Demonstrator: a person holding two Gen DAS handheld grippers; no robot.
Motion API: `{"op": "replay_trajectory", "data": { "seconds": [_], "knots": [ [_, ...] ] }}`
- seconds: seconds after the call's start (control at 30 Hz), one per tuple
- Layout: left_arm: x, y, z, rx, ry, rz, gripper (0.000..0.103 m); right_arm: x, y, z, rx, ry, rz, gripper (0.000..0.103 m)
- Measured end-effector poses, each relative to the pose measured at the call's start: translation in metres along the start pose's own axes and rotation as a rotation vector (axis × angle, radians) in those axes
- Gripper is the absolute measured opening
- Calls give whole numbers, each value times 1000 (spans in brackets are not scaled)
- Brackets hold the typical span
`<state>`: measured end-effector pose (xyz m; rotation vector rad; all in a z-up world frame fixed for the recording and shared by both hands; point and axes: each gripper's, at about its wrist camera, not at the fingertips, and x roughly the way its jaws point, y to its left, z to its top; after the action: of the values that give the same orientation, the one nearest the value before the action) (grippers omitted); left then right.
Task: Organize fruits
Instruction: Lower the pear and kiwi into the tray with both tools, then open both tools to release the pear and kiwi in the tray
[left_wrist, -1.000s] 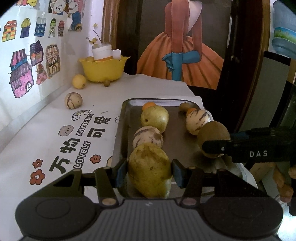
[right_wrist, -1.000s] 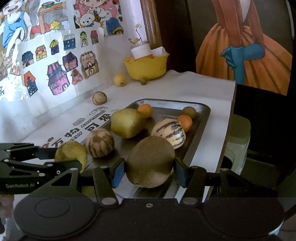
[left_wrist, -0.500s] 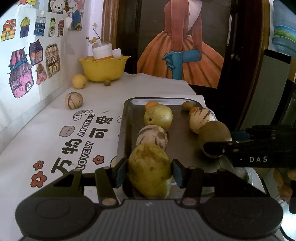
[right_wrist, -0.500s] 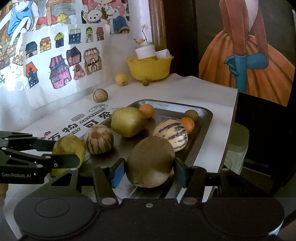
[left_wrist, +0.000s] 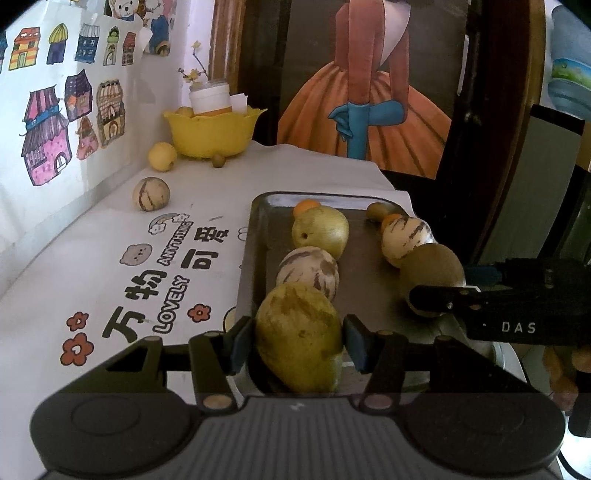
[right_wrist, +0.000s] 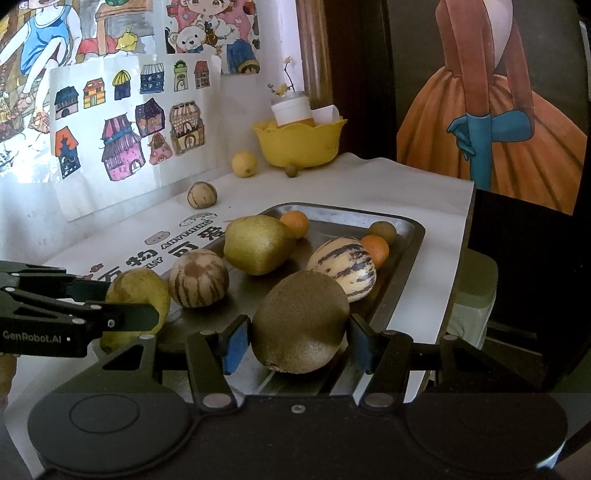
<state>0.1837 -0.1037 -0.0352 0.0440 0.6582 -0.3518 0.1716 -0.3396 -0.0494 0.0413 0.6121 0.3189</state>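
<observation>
Both grippers hang over the near end of the metal tray (right_wrist: 408, 236) that sits on the white-covered worktop (left_wrist: 110, 258). The left gripper (left_wrist: 298, 338) has the yellow-green mango (left_wrist: 298, 338) between its blue pads; its jaws have just been opening a little, and in the left wrist view a thin gap shows on the left side while the right pad sits against the skin, so I cannot tell whether it is gripped. The right gripper (right_wrist: 300, 338) has the brown kiwi-like fruit (right_wrist: 300, 325) between its jaws, with narrow gaps visible at both pads, and the fruit rests on the tray floor. Farther along the tray lie a round striped fruit (right_wrist: 198, 277), a green-yellow pear-like fruit (right_wrist: 258, 244), a striped melon (right_wrist: 341, 266), two small oranges (right_wrist: 295, 222) and a small brown fruit (right_wrist: 382, 232). Off the tray, on the cloth, a second striped fruit (left_wrist: 150, 194) and a lemon (left_wrist: 161, 156) sit near a yellow bowl (left_wrist: 212, 133) by the wall.
</observation>
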Motion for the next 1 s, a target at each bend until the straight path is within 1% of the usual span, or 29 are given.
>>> {"op": "replay_trajectory", "data": {
  "seconds": [0.13,0.3,0.4,0.57,0.7,0.77,0.8,0.83,0.87,1.0],
  "knots": [
    [-1,1,-3,16,5,3,61,-1,0,-1,-5,-10,3,59],
    [-3,7,-2,-9,15,-5,62,-5,0,-2,-16,-21,1,60],
    [-6,8,-3,-10,18,-11,68,-9,0,-1,-15,-33,1,62],
    [-16,5,-8,5,8,-31,77,-19,-2,-1,-12,-59,15,74],
    [-29,7,-12,-18,-5,-43,85,-32,-3,1,-9,-72,6,80],
    [-38,8,-14,-29,-17,-42,94,-40,-2,2,-15,-79,-1,87],
    [-42,8,-15,-33,-23,-40,97,-45,-1,3,-20,-82,-6,89],
    [-45,8,-16,-38,-28,-39,100,-49,1,3,-25,-83,-12,93],
    [-49,8,-17,-43,-32,-41,101,-55,3,3,-29,-84,-17,98],
    [-64,9,-21,-64,-36,-46,102,-75,12,0,-50,-85,-35,102]
  ]
}}
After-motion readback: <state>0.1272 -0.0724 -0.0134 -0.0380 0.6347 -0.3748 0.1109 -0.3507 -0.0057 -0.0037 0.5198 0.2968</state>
